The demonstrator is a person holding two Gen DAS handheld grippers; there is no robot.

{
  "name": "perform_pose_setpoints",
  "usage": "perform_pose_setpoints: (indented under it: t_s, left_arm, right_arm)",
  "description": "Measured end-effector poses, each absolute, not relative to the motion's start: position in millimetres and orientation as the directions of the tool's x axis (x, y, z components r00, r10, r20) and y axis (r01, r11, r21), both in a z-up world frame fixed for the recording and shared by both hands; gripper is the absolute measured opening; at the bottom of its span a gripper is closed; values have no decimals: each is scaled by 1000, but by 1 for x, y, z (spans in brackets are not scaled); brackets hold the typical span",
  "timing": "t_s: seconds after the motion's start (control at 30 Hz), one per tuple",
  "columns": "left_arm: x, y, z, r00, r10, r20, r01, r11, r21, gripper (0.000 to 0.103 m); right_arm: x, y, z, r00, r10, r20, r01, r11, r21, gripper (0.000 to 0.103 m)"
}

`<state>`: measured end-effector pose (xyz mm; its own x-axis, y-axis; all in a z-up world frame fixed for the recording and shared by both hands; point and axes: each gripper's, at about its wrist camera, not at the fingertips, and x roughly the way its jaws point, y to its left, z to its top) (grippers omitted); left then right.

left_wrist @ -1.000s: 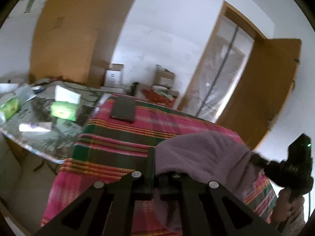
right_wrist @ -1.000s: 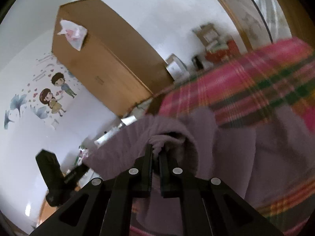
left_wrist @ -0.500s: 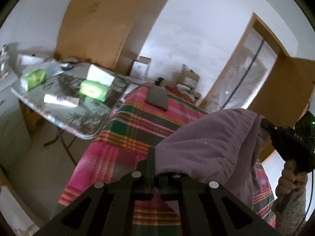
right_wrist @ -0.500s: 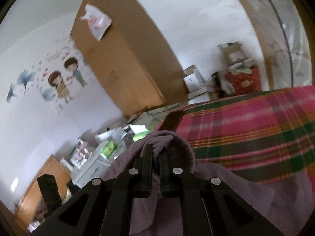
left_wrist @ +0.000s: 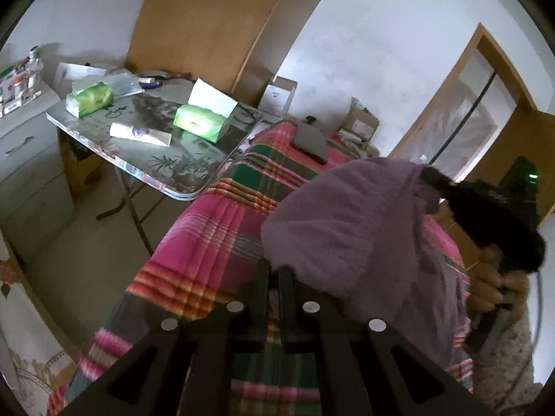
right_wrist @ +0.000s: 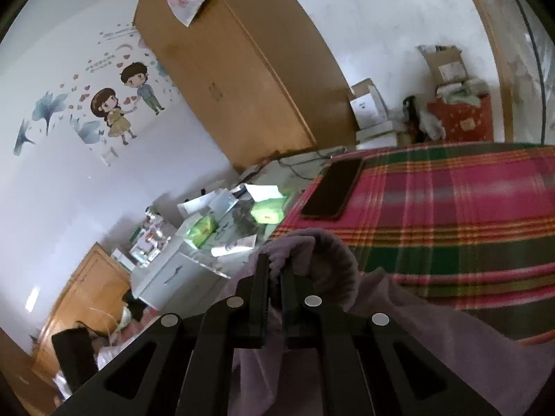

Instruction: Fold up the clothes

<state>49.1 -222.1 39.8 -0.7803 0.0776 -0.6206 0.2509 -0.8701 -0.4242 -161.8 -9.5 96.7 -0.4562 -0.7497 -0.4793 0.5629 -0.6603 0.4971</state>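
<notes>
From the left wrist view, my left gripper (left_wrist: 274, 270) was clenched on an edge of the soft, fuzzy mauve fleece garment (left_wrist: 350, 228), which hung in a rounded drape above the pink, green and orange plaid bedspread (left_wrist: 215, 239). At the right of that view my right hand (left_wrist: 485, 291) held the black right gripper, its tip buried in the far edge of the same cloth. I judged the fleece light, limp and thick (it sagged between the two holds rather than keeping any line), not slippery, not fragile; it should be taken by its edges or corners, pinched well in so the pile does not creep out. A dark flat slab, likely a phone (left_wrist: 310, 140), lay further up the bedspread, well apart from the cloth. On the glass-topped folding table (left_wrist: 166, 170) beside the bed sat green tissue packs (left_wrist: 199, 121) and a white tube (left_wrist: 138, 133); their printing was too small for me to read.

From the right wrist view, my right gripper (right_wrist: 274, 270) was closed on a bunched fold of the fleece, the rest trailing down to the lower right over the bedspread. A cartoon wall sticker of a boy and girl (right_wrist: 125, 100) carried script above it, illegible. The white carton (right_wrist: 367, 107) by the wooden wardrobe (right_wrist: 242, 79) bore a small mark I could not make out.
</notes>
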Motion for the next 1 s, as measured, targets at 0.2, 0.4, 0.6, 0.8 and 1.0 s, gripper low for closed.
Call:
perform_pose_setpoints:
  t_s: [0.2,0.4,0.6,0.8,1.0]
  left_arm:
    - [48,-179,59,-777,130,-615,100,-940,-325,23]
    - [19,-120,50,-710,155,-687,-46,-984,-175,24]
    - [-11,-92,29,-648,45,-760,-39,-999,-26,24]
    - [-19,-74,29,-636,82,-768,-109,-994,-16,24]
    - [-37,-66,24,-605,69,-794,-94,-995,-16,25]
  right_arm:
    - [-158,-21,91,-399,-769,-499,583,-633,510,9]
    - [-154,-21,91,-384,-750,-539,578,-651,492,12]
    - [-149,-3,89,-377,-738,-559,559,-663,498,22]
    - [-142,21,87,-376,-743,-553,535,-662,525,33]
    - [-132,37,85,-383,-736,-559,533,-670,517,34]
